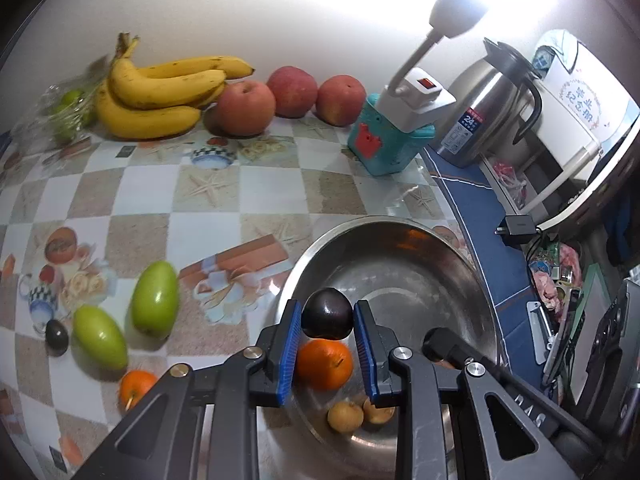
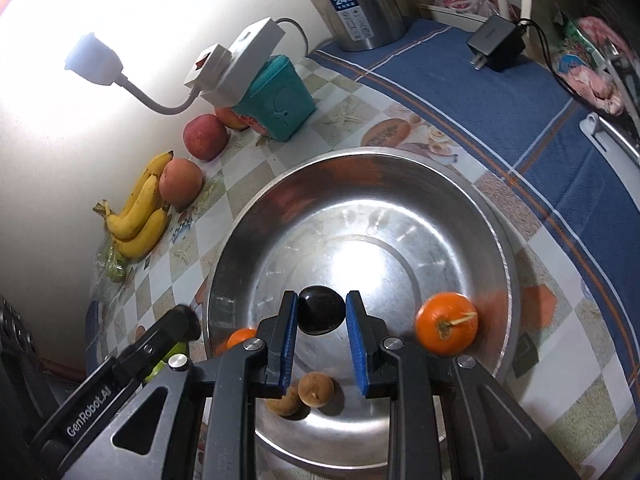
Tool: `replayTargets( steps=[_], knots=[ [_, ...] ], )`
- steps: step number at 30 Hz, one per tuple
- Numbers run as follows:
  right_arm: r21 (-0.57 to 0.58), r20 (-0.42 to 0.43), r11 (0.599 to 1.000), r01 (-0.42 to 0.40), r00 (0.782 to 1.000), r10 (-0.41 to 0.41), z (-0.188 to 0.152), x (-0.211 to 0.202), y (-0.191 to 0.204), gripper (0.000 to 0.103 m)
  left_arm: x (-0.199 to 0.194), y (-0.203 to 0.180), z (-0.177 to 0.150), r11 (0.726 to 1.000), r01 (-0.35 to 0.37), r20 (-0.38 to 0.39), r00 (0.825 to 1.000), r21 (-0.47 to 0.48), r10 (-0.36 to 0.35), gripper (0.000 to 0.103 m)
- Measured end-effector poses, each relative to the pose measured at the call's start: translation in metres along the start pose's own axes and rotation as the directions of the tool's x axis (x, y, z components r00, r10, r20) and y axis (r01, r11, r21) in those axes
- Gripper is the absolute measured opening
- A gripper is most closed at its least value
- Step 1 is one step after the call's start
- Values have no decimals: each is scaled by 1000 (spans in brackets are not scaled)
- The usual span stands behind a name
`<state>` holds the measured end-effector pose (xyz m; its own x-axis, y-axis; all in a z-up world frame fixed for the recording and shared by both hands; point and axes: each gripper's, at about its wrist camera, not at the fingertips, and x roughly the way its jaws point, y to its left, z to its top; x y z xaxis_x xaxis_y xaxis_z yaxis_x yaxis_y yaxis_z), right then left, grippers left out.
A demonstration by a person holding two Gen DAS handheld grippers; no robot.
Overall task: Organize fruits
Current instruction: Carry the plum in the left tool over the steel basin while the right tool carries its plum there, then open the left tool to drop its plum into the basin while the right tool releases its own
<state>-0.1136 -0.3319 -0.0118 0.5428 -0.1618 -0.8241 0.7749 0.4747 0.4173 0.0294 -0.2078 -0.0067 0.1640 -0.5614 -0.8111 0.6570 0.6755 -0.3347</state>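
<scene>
Steel bowl [image 2: 460, 208] waits beneath both my tongs, left [image 1: 327, 320] and right [image 2: 322, 316], each clenched on a dark plum so I can drop them together.

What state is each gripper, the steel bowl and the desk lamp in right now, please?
Left gripper: shut on a dark purple round fruit.
Right gripper: shut on a second dark round fruit.
Wide steel bowl: upright, holding fruit.
White gooseneck desk lamp: lit.
</scene>
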Motion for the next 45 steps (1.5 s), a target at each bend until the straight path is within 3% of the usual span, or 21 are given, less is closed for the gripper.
replayTargets(
  steps=[22, 32, 35, 45],
  knots=[
    [-8, -42, 997, 79, 996, -80, -6, 18, -2, 26, 34, -8, -6, 1000, -14, -66, 998, 26, 15, 30],
    [-2, -50, 995, 95, 994, -95, -4, 17, -1, 26, 30, -5, -5, 1000, -12, -71, 997, 3, 12, 31],
    [0, -47, 995, 96, 994, -96, -4, 15, -1, 26, 27, -5, -4, 1000, -11, -66, 998, 0, 11, 38],
    [-15, -8, 996, 91, 996, -91, 0, -1, 4, 27, 7, -7, 3, 1000, -28, -40, 999, 12, 28, 39]
  ],
)
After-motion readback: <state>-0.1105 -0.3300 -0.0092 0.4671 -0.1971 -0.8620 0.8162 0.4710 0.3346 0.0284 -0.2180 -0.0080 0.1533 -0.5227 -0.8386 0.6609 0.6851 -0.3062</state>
